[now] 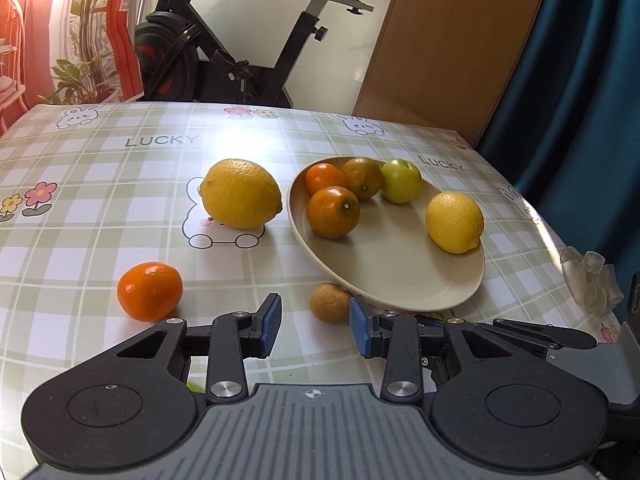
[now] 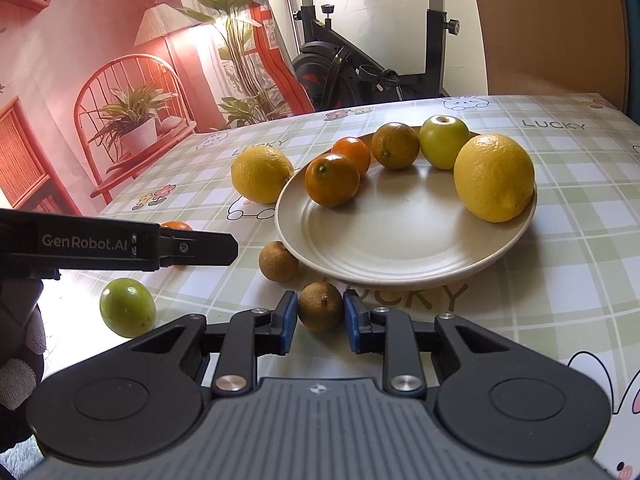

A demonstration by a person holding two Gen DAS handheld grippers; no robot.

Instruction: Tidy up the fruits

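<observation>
Cream plate [image 2: 400,248] on the checked tablecloth [image 2: 560,240] carries five fruits: two oranges, one dull greenish orange, one green apple [image 2: 443,142], one lemon [image 2: 495,178]. Off the plate: one lemon [image 2: 262,174], one orange [image 1: 150,291], one green fruit [image 2: 128,307], two small brown fruits. Right gripper [image 2: 320,318] pinches one brown fruit [image 2: 320,306] beside the plate's near rim. Left gripper [image 1: 314,326] gapes, empty, the other brown fruit [image 1: 330,302] just ahead.

Both your wrist cameras look low and close across the checked worktop [image 1: 120,184] toward the far wall, sharing the round beige plate [image 1: 400,280] [image 2: 400,248] of fruit.
</observation>
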